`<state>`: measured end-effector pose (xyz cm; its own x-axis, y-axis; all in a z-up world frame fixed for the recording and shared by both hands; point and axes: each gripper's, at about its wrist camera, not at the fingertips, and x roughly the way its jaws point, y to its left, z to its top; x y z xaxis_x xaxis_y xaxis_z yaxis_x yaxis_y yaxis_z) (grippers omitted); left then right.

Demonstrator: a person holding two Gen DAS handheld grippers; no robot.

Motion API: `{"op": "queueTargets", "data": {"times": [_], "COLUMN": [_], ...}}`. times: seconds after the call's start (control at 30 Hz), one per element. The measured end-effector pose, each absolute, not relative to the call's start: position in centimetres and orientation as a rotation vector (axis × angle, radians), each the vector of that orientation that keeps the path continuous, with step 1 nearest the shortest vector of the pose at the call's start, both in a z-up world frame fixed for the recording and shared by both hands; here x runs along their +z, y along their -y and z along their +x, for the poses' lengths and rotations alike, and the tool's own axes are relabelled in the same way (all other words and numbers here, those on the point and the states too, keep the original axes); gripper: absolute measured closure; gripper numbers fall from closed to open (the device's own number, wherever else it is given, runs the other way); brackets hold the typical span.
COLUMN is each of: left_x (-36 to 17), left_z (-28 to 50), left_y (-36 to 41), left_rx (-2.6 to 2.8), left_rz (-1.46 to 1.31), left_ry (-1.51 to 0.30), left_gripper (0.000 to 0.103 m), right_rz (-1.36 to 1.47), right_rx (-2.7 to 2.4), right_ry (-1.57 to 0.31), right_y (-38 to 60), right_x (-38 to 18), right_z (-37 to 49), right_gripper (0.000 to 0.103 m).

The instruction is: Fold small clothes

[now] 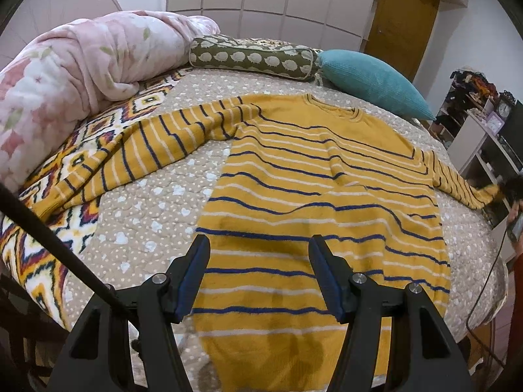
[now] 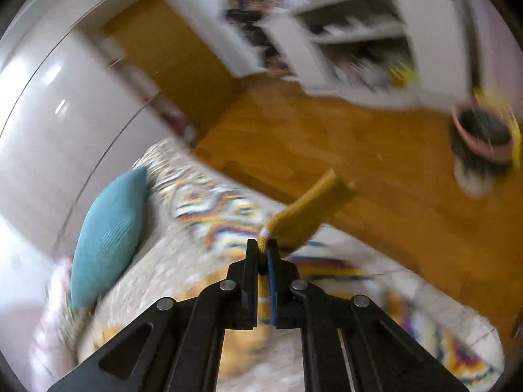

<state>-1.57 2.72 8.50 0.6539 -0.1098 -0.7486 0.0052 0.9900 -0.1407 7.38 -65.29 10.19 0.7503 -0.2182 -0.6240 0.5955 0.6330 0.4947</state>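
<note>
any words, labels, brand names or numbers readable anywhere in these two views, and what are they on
None can be read.
Clock on the shelf unit: its face is too small to read.
Yellow striped sweater: no label or print shows.
Shelf unit in the right wrist view: too blurred to tell whether anything there bears text.

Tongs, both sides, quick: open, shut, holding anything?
Left tongs: open, empty, above the sweater.
Right tongs: shut on the sweater's sleeve cuff.
</note>
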Motion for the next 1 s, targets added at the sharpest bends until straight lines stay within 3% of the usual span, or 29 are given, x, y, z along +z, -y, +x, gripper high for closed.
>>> {"op": "queueTargets", "data": {"times": [0.17, 0.33, 0.5, 0.7, 0.77, 1.0], "left_x": [8.2, 7.9, 7.7, 6.5, 6.1, 5.4], "left_z": [-2.5, -4.2, -5.7, -6.9, -7.1, -7.0], "left_y": [-4.9, -8.1, -10.7, -13.7, -14.4, -14.7], "left_rx": [-0.054, -0.033, 0.005, 0.028, 0.027, 0.016], "left_rz": [-0.164, -0.193, -0.170, -0.192, -0.211, -0.251], "left_ry": [-0.844, -0.813, -0.777, -0.774, -0.777, -0.782], "left_gripper": [0.042, 0.042, 0.041, 0.041, 0.041, 0.041], "right_rz": [0.522, 0.351, 0.137, -0.221, -0.419, -0.900], "right_rx": [-0.216, 0.024, 0.159, 0.149, 0.104, 0.205], "right_ry": [-0.576, -0.664, -0.783, -0.890, -0.864, -0.682], "right_y": [51.7, 36.6, 21.4, 9.6, 6.5, -2.2], "right_x": [15.6, 15.8, 11.2, 3.8, 2.4, -0.5], "right_z": [13.3, 18.4, 22.6, 24.3, 23.6, 18.3], "right_gripper": [0.097, 0.097, 0.097, 0.096, 0.091, 0.088]}}
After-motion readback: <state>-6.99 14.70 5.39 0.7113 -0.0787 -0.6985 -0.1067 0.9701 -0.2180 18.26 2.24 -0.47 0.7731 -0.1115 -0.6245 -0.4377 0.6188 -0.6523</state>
